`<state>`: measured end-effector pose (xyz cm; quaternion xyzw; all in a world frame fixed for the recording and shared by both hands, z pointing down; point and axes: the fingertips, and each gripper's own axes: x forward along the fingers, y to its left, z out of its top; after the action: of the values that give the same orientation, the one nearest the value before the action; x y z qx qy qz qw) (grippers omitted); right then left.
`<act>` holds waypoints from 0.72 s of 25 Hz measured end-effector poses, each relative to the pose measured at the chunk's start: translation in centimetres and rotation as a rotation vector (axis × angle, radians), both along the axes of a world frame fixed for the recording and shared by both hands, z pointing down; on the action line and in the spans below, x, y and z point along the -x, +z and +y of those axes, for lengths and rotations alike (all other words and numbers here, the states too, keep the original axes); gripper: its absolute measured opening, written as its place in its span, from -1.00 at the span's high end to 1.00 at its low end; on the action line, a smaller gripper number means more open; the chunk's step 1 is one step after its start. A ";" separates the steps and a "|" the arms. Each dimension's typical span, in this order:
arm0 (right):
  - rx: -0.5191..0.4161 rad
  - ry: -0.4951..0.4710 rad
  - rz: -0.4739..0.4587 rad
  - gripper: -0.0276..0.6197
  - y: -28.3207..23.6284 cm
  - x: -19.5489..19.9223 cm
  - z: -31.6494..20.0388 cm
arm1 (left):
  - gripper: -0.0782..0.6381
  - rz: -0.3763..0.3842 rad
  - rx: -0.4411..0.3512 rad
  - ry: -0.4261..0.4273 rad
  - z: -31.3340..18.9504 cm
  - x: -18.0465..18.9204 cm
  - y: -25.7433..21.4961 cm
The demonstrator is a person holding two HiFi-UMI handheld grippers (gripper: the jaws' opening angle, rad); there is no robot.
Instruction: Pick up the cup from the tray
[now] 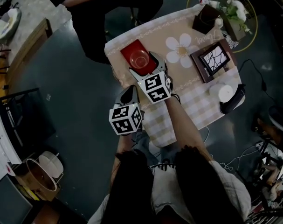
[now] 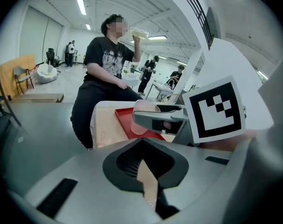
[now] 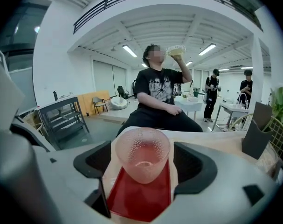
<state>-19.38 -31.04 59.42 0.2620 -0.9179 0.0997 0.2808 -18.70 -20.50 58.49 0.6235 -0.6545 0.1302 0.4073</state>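
A clear pinkish dimpled cup sits between the jaws of my right gripper, which is shut on its sides, over the red tray. In the head view the tray lies at the table's far left corner, with the cup at its near end and the right gripper reaching onto it. From the left gripper view the cup looks tilted, held by the right gripper's fingers above the tray. My left gripper hangs off the table's left edge, shut and empty.
A person in black sits at the table's far side, drinking. On the patterned cloth stand a framed picture, a dark box, a plant and a white round object. Dark floor lies to the left.
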 end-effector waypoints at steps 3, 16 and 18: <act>0.009 -0.022 0.012 -0.33 0.6 0.8 -0.1 | 0.77 -0.023 0.000 -0.012 -0.7 0.8 0.3; 0.006 0.007 0.043 -0.30 1.8 1.1 -0.9 | 0.77 -0.037 -0.035 -0.056 -1.8 1.6 -0.1; 0.011 0.004 0.043 -0.30 1.9 1.1 -0.8 | 0.77 -0.044 -0.034 -0.060 -1.5 1.6 -0.1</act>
<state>-20.50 -31.81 61.31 0.2644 -0.9106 0.0997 0.3017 -20.31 -22.01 58.41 0.6074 -0.6839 0.1205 0.3858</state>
